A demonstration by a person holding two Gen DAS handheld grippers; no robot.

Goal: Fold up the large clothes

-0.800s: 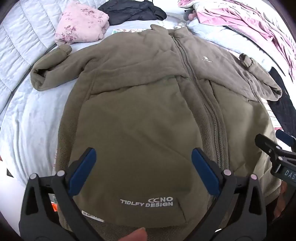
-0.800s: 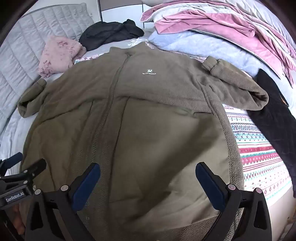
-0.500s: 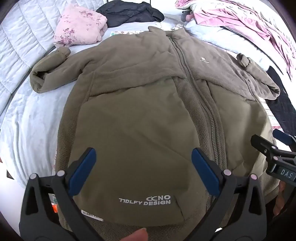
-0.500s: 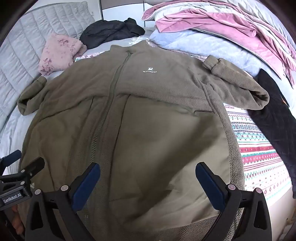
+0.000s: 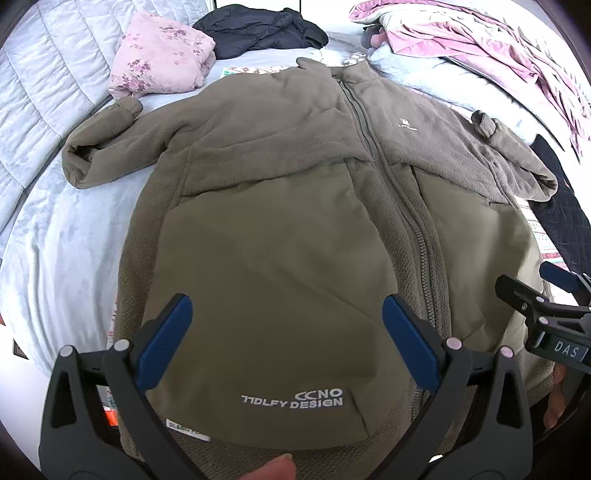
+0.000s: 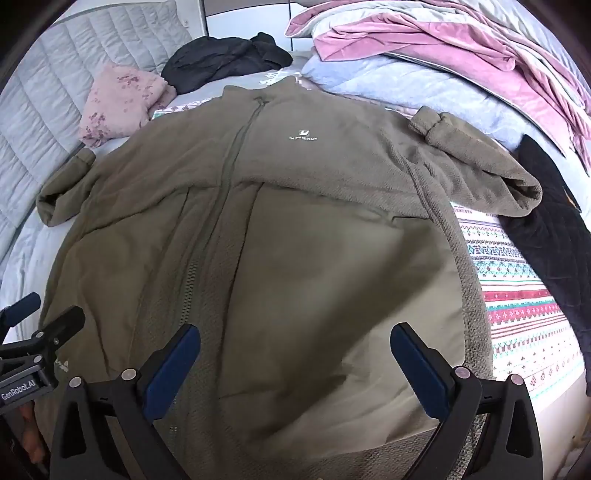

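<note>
An olive fleece jacket (image 5: pixel 280 229) (image 6: pixel 295 229) lies flat on the bed, front up and zipped, collar at the far end, hem nearest me. Both sleeves are spread out to the sides with cuffs bent inward. My left gripper (image 5: pixel 284 332) hovers open above the jacket's left lower panel, near the printed lettering. My right gripper (image 6: pixel 295 354) hovers open above the right lower panel. Nothing sits between either pair of blue pads. Each gripper shows at the edge of the other's view.
A folded pink floral garment (image 5: pixel 162 61) and a dark jacket (image 5: pixel 258 31) lie at the bed's far end. Pink and pale blue bedding (image 6: pixel 424 55) is piled at the far right. A dark quilted garment (image 6: pixel 554 229) lies on a patterned blanket (image 6: pixel 517 302) right of the jacket. A fingertip (image 5: pixel 269 470) shows at the bottom.
Both views have drifted slightly, the jacket sitting a little lower and farther back in frame. Both grippers stay open and the jacket lies as before.
</note>
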